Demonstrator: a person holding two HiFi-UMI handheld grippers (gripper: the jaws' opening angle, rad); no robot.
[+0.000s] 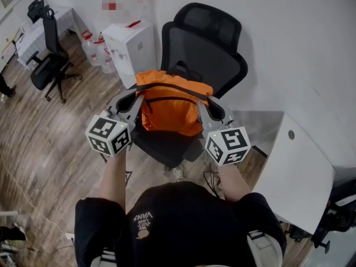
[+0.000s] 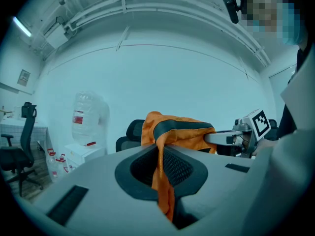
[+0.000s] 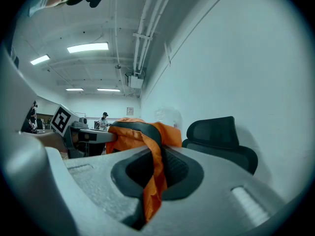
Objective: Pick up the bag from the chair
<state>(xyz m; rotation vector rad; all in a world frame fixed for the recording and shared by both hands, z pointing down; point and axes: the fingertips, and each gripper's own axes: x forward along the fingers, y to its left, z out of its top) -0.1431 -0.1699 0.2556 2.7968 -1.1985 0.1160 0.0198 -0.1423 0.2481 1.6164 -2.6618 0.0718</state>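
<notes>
Here, L gripper (image 1: pixel 138 97) & R gripper (image 1: pixel 202 104) fingers (image 2: pixel 139 173) clamp bag (image 1: pixel 169 109), half-hiding chair (image 1: pixel 207 54) seat.

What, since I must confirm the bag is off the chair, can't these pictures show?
- Head view: gap between bag and chair seat, hidden by the bag itself.
- Gripper views: bag's lower half, behind left claw and right claw.
- Left gripper view: bottle label print, too small.

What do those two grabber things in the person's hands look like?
The left gripper and right gripper are smooth grey plastic with dark, textured pads inside the jaws. Each carries a white cube printed with black square markers. The person wears a black short-sleeved top with small white lettering.
</notes>
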